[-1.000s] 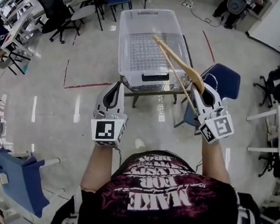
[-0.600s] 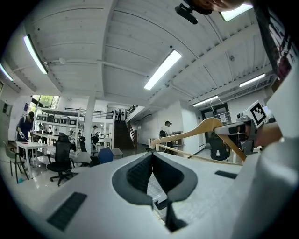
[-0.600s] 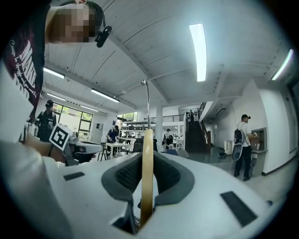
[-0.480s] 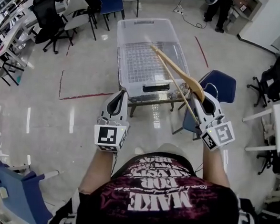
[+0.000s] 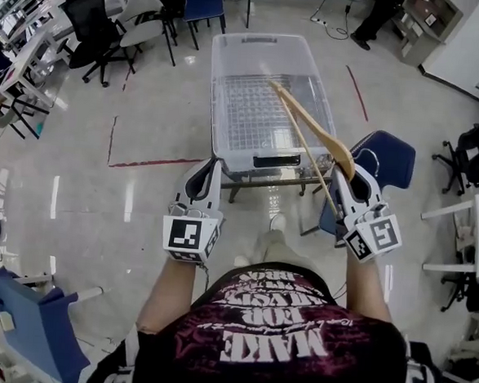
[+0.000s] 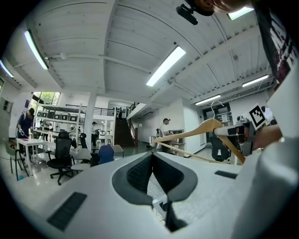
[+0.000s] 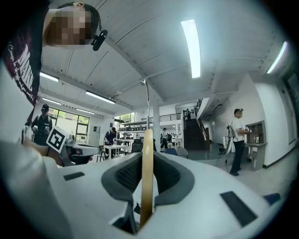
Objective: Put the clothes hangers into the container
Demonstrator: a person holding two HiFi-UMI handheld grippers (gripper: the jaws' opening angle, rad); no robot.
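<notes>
Now nearer the container (image 5: 222,87), right claw (image 5: 351,168) clamps the hanger (image 5: 311,120); left claw (image 5: 208,164) closed.

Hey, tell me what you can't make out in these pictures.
Table under the clear container: head view, mostly covered by the container.
Blue chair: head view, partly behind the right gripper and the wooden hanger.
Hanger's outline: right gripper view, edge-on, lower end sunk between the jaws.
People far off: both gripper views, too small.
</notes>
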